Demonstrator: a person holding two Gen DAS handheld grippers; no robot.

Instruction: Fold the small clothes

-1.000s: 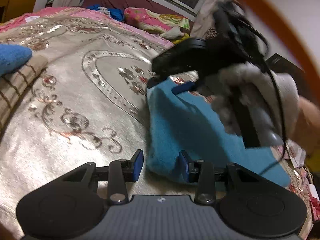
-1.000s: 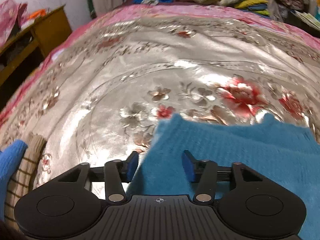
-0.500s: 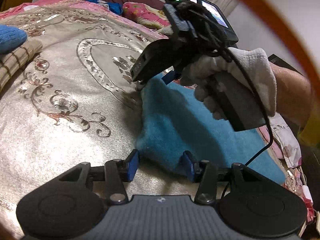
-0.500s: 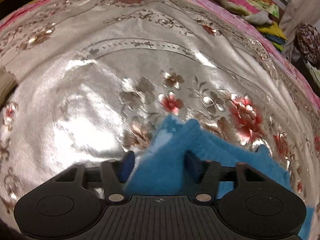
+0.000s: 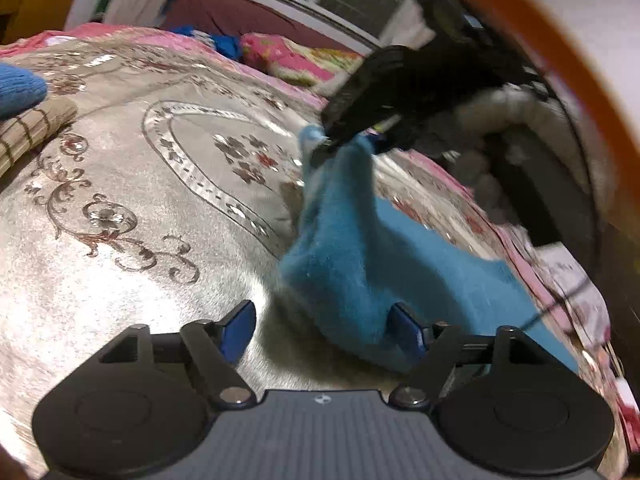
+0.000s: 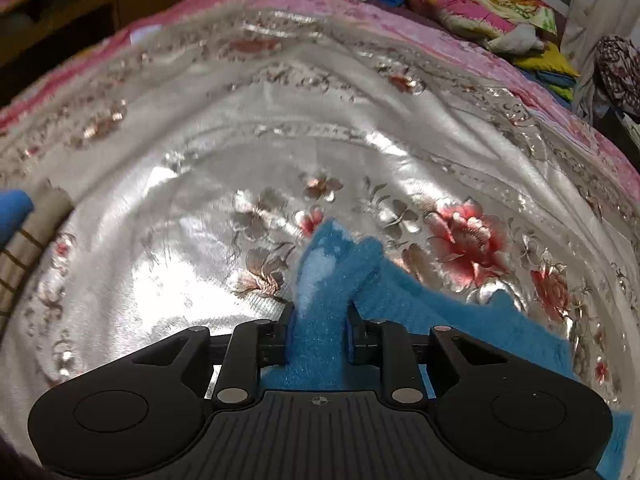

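A fuzzy teal-blue small garment [image 5: 360, 256] lies on the silver floral bedspread [image 5: 120, 184]. My right gripper [image 6: 318, 338] is shut on a bunched corner of the garment [image 6: 320, 320] and lifts it off the bed; in the left wrist view that gripper [image 5: 348, 136] shows raised, with the cloth hanging from it in a peak. My left gripper [image 5: 324, 332] is open, low over the bed, with the garment's near edge between its blue pads [image 5: 404, 332].
A stack of folded clothes, beige striped [image 5: 28, 132] with a blue piece [image 5: 16, 88] on top, sits at the left. Pillows and clothes [image 6: 480, 8] lie at the bed's far end. A wooden cabinet [image 6: 60, 12] stands at the far left.
My right gripper has shut on the garment's corner and lifted it upward. My left gripper has opened wider at the near edge.
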